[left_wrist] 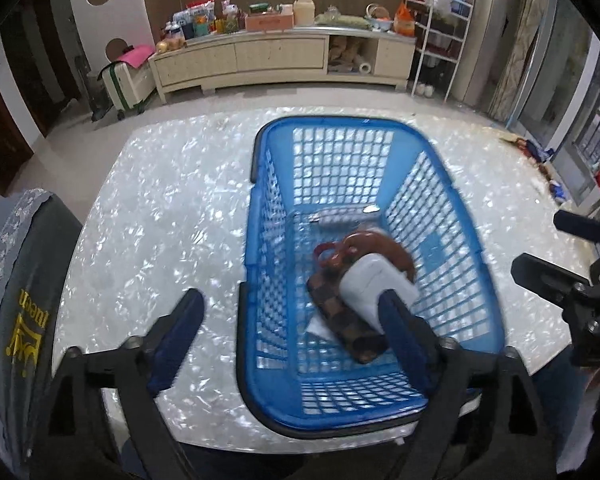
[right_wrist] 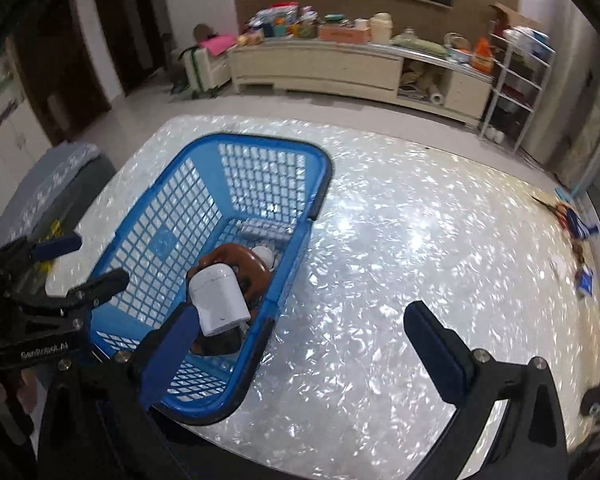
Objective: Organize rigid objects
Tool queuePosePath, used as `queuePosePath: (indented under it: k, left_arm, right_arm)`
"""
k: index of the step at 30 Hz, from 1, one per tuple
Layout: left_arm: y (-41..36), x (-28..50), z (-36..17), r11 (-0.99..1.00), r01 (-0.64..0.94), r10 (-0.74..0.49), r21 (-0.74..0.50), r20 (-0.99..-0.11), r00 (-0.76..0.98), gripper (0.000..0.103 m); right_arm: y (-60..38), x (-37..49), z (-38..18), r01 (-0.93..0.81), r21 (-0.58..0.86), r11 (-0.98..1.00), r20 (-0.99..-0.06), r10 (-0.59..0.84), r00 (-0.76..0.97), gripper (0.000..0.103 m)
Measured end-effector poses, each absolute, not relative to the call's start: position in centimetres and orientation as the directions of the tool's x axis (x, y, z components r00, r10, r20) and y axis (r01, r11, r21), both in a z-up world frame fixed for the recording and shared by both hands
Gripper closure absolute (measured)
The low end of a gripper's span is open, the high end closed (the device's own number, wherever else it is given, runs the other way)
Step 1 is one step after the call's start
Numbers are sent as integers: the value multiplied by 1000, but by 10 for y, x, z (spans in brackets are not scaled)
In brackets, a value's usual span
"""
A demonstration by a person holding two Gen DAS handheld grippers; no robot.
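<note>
Holding nothing, both jaws apart: left gripper (left_wrist: 296, 312), right gripper (right_wrist: 308, 332); one blue basket (left_wrist: 256, 240), one white case (right_wrist: 219, 300); "GenRobot.AI" readable.

Bench (left_wrist: 148, 216): glittery pearl-white top.
Low cabinet (left_wrist: 276, 58): cream, against the far wall, cluttered on top.
Wire rack (left_wrist: 440, 40): white, right of the cabinet.
Suitcase (left_wrist: 126, 82): pale, left of the cabinet.

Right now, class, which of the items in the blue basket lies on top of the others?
The white earbud case. It rests atop the brown checkered pouch and the brown round object, while the clear blister pack lies flat on the basket floor behind.
</note>
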State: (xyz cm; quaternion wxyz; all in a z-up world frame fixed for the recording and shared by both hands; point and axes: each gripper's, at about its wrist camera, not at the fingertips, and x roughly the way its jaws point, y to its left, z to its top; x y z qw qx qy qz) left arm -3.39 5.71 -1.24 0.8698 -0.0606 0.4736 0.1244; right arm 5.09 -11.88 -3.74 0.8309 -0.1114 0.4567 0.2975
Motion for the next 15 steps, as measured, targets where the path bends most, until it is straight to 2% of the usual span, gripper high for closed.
queuePosePath:
  k: [4,9,12,15]
  left_arm:
    - [39,-37,-3,970,-243,135,1,-832,537,8]
    - [26,-42,5,968,-252,140,-5,-821,554,7]
    - [22,-44,12,966,-260,143,-10,-814,564,0]
    - [16,-48,22,968,-250,140,-13,-800,584,0]
  right_arm:
    - [-132,45,-29,-525,150,838,-804,413,429,0]
    - [-143,32,-21,-487,113,866,-798,371,475,0]
    - [-151,26,-19,-471,98,877,-799,352,488,0]
    - [-156,26,-23,-462,98,881,-798,347,493,0]
